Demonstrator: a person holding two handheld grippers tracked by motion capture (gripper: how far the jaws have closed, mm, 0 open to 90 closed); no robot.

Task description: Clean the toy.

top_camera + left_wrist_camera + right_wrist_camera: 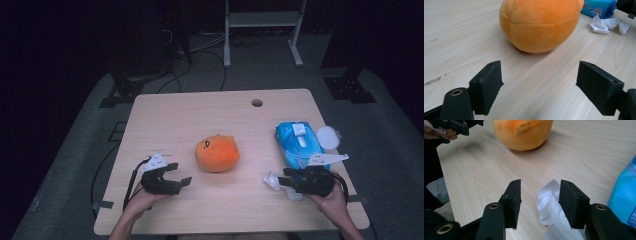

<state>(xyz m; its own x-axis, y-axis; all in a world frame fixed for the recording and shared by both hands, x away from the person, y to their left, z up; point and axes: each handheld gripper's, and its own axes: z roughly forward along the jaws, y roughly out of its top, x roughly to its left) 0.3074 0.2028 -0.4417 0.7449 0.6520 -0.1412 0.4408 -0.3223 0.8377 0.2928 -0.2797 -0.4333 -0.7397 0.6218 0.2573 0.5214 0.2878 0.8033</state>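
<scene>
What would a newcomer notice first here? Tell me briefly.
The orange plush at the middle of the table stands out first. Next comes the blue wipes pack near the right edge, its lid flipped open. Then the two grippers at the near edge: the left gripper open and empty, facing the plush, and the right gripper open with a white wipe between its jaws.

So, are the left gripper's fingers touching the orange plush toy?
Apart. The left gripper view shows bare table between the open left gripper and the orange plush toy; the high view shows the same gap.
</scene>
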